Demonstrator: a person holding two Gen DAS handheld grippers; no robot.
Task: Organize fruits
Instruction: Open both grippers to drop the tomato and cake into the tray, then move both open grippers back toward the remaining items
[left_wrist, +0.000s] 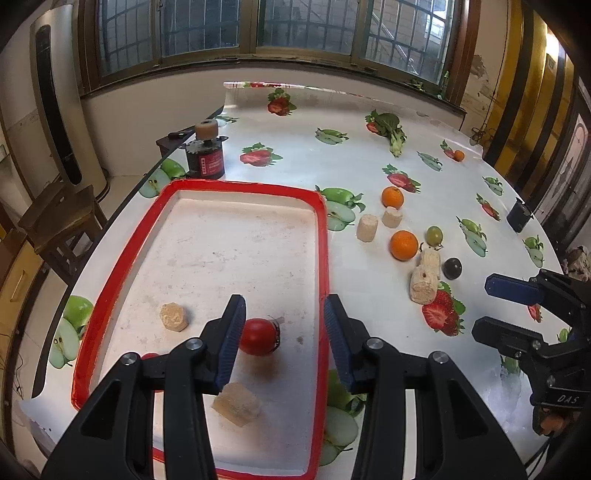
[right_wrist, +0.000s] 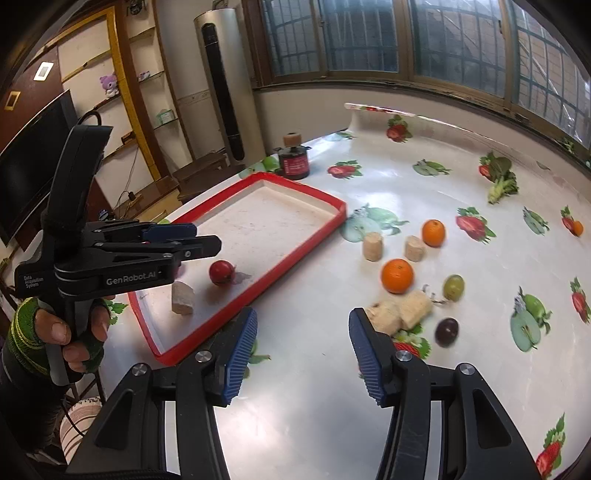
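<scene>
Your left gripper (left_wrist: 284, 325) hovers over the red-rimmed tray (left_wrist: 325, 258) with its jaws spread wide, holding nothing; a red tomato (left_wrist: 258, 336) lies on the tray floor just beside its left finger, though contact cannot be told. Your right gripper (right_wrist: 303, 345) is also wide open and empty above the table (right_wrist: 424, 192). Ahead of it, outside the tray, lie 2 oranges (right_wrist: 397, 276), a green grape (right_wrist: 453, 286) and a dark grape (right_wrist: 447, 331).

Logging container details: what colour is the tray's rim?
Red, around a whitish base; the tray rim shows best in the left wrist view.
</scene>
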